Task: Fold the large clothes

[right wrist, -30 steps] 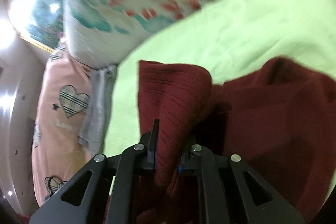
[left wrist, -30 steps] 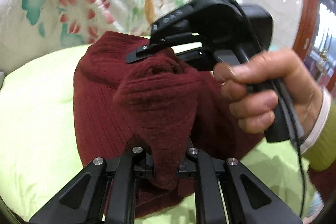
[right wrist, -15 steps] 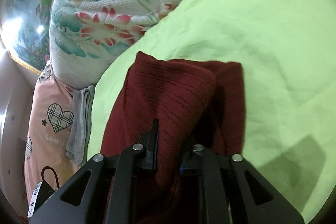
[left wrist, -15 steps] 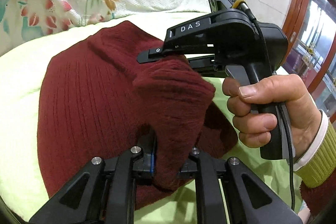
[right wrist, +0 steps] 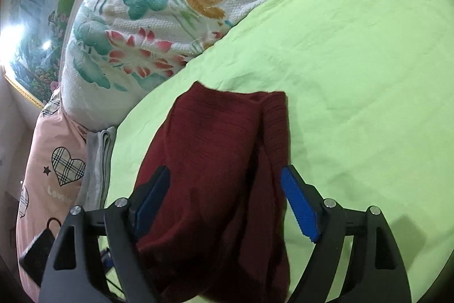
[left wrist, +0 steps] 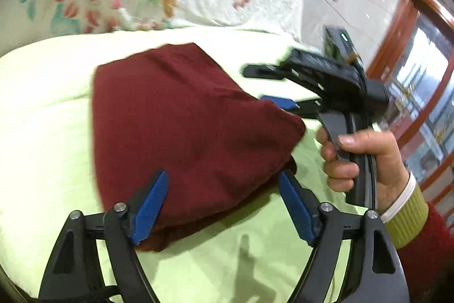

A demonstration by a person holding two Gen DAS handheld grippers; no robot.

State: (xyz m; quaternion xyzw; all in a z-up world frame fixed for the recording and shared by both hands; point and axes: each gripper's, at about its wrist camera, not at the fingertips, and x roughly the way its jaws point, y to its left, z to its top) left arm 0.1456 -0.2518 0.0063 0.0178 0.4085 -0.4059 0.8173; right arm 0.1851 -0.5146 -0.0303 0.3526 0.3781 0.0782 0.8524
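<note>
Sweater (left wrist: 181, 132), dark red, folded, lies on green bed sheet (left wrist: 42, 132) at frame centre. Left tongs (left wrist: 221, 189) & right tongs (right wrist: 227, 189) are both opening, pads apart, cloth between them, not pressed.

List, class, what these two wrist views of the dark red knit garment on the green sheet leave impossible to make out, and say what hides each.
- Dark red garment, right wrist view: its near end runs off the bottom edge.
- Garment's layers underneath, left wrist view: covered by the top fold.
- Right gripper, left wrist view: motion-blurred; its lettering is unreadable.
- Pink cloth, right wrist view: its lettering is too small and warped at the rim.
</note>
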